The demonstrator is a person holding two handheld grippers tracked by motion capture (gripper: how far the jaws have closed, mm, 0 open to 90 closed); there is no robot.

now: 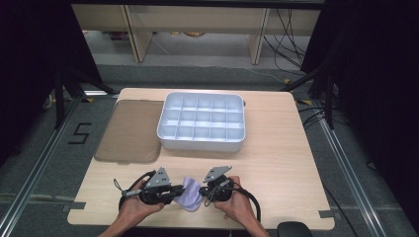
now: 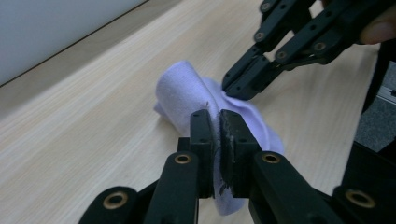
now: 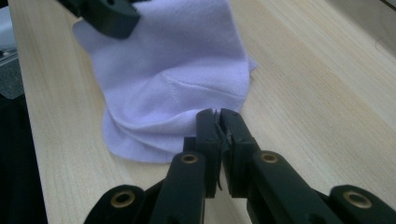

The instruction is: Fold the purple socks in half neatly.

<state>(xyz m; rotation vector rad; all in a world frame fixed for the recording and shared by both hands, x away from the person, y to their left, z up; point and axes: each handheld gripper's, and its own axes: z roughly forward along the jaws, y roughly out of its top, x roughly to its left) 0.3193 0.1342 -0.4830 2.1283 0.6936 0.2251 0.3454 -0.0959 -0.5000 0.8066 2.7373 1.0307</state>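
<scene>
left gripper (image 2: 219, 123): clamped on lilac cloth (image 2: 187, 93) | right gripper (image 3: 218, 122): clamped on cloth's opposite edge | place: table (image 1: 276, 148), near front edge

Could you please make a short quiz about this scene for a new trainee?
1. True or false: both grippers are shut on the lilac cloth.
2. What lies left of the white divided tray on the table? A) a brown flat lid B) a red cup C) a blue book
3. Fill in: the cloth is between the left gripper and the right gripper, near the table's ____ edge in the high view.

Key: 1 true; 2 A, the brown flat lid; 3 bottom.
</scene>
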